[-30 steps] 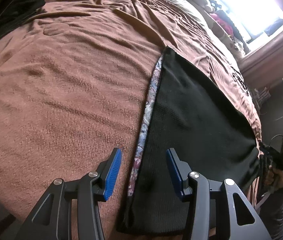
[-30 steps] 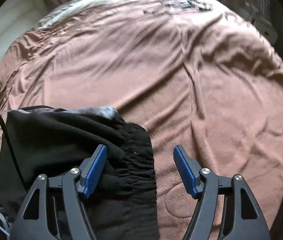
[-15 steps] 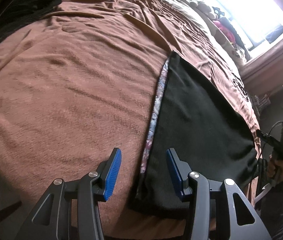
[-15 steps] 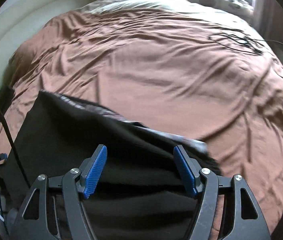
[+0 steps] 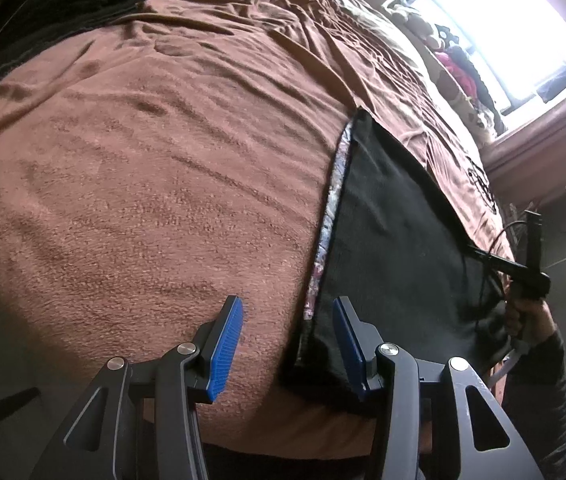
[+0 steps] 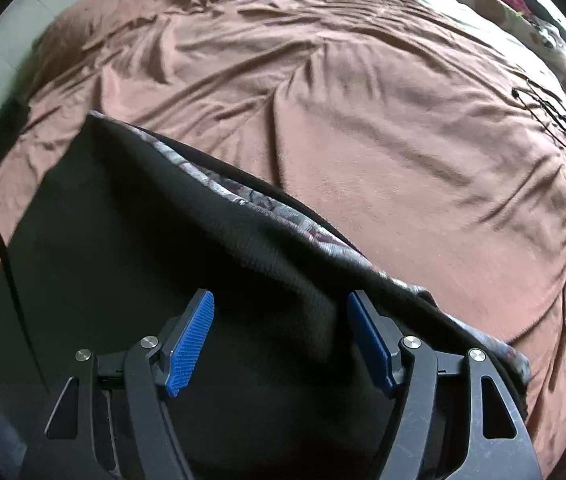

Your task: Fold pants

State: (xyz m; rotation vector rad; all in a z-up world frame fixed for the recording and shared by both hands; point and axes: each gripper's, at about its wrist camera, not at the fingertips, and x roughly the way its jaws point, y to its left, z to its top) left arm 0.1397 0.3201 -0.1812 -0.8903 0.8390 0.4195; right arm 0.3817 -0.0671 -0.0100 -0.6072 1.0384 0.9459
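1. The black pants [image 5: 395, 240] lie flat on the brown bed cover [image 5: 163, 180], near the edge of the bed. They look folded in half the long way, with a patterned stripe [image 5: 329, 216] showing along one long side.

2. The left claw [image 5: 285, 340] is wide open and holds nothing. It hangs over the near corner of the pants, with the stripe running between its two blue pads [image 5: 225, 346].

3. A second ago this claw was closer to the cloth. Now more of the bed edge shows under it, so it has pulled back a little.

4. The right claw [image 6: 279, 340] is wide open too, and empty. It hangs right over the black cloth [image 6: 143, 240], at the other end of the pants.

5. A second ago the right claw was looking at a bunched-up waistband and lots of brown cover. Now it has swung round and looks down the long, smooth pants.

6. This tells me the first fold is likely done and both claws have let go. I think the next job is to grab each end, or one end, and fold the pants across to make them shorter.

7. The cloth is soft and floppy, so a claw may pick up only the top layer.
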